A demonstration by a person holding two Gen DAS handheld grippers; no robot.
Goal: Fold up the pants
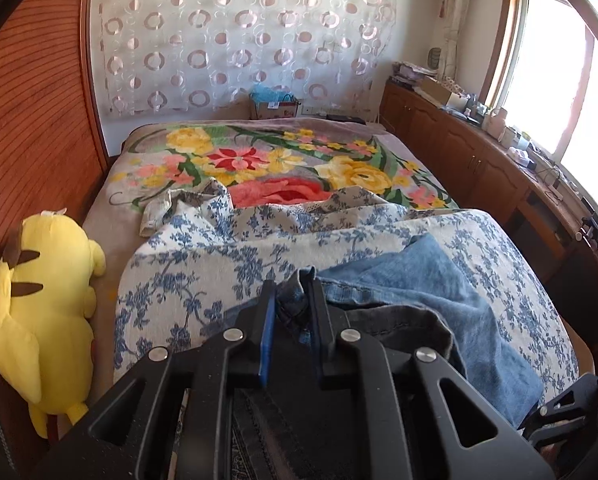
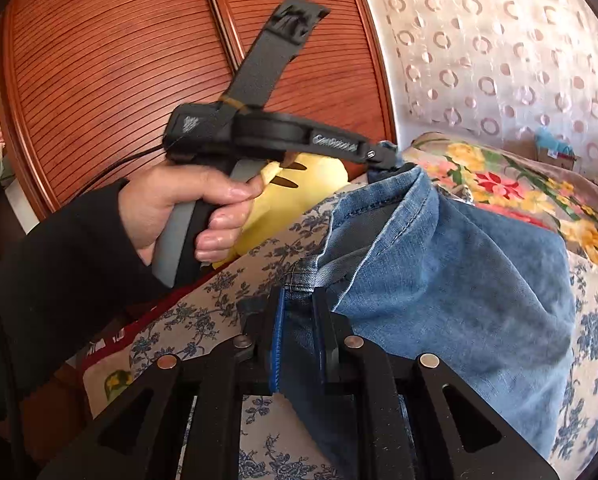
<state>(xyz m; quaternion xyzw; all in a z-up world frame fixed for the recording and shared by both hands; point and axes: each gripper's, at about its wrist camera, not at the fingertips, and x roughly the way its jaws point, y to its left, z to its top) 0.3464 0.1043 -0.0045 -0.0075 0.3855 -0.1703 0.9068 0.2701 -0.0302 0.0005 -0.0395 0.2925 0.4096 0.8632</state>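
Observation:
Blue denim pants lie bunched on the blue-flowered bedspread. My left gripper is shut on a hem or edge of the pants, lifting it a little. In the right wrist view the pants hang as a raised fold between both grippers. My right gripper is shut on a seamed edge of the denim. The left gripper, held in a hand, pinches the far corner of the same fold.
A yellow plush toy lies at the bed's left edge by the wooden wardrobe. A floral blanket covers the far half of the bed. A low wooden cabinet with clutter runs along the window at right.

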